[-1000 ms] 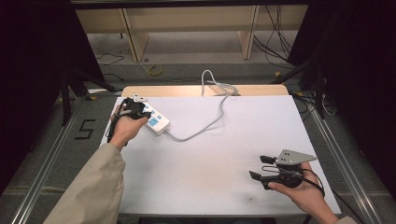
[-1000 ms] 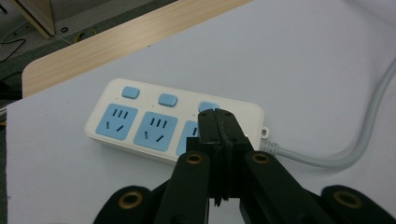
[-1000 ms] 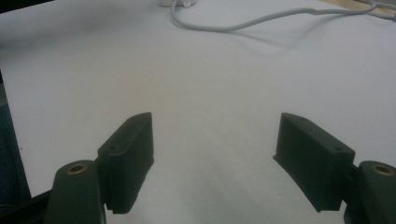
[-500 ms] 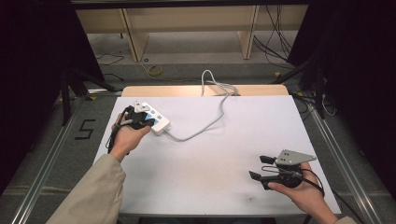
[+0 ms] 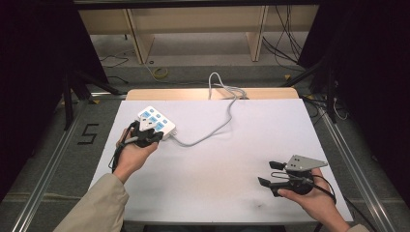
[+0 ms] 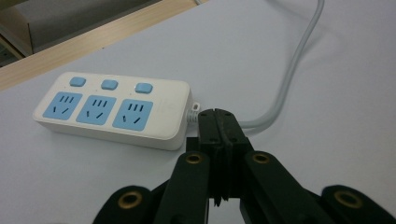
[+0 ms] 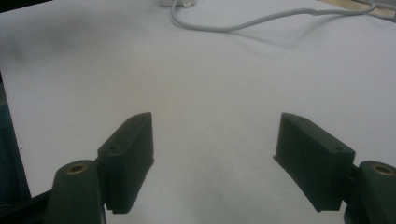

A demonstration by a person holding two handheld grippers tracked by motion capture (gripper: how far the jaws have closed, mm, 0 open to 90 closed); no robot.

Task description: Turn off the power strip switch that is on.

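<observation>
Jaws pressed together, left tool (image 6: 218, 122) sits beside power strip (image 6: 112, 108); right tool (image 7: 215, 154) gapes, empty.

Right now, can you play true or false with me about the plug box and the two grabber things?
1. The power strip has three blue sockets. True.
2. The left gripper is wide open. False: its jaws are pressed together, with nothing between them.
3. The right gripper is open. True.
4. The right gripper holds the grey cable. False: it holds nothing, and the cable lies far off, across the table.
5. The power strip lies near the right gripper. False: it lies by the left gripper.
</observation>
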